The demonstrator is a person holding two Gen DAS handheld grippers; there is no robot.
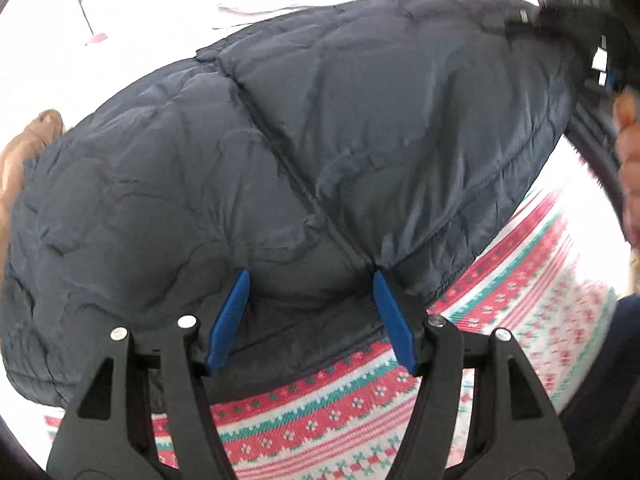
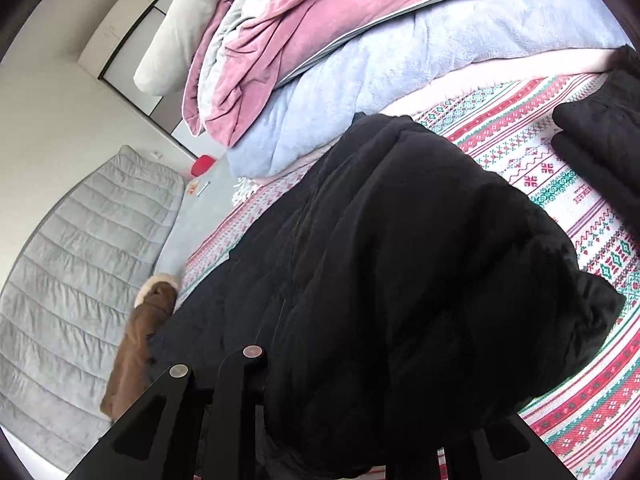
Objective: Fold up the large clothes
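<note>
Dark navy quilted puffer jacket lies spread on a knitted-pattern bedcover of red, green and white bands. Left gripper stands released, its blue pads either side of the jacket's near hem without pinching it. Right gripper is buried under bunched jacket cloth, so its fingertips are hidden and its grip cannot be told. Beyond lie pink and pale-blue blankets and a brown fur-trimmed coat.

Puffer jacket: dark navy, quilted. Bedspread: white with red and green knit-style bands. Finger pads: blue. Blankets at 12 o'clock: pink and pale blue. Garment at 9 o'clock: brown
</note>
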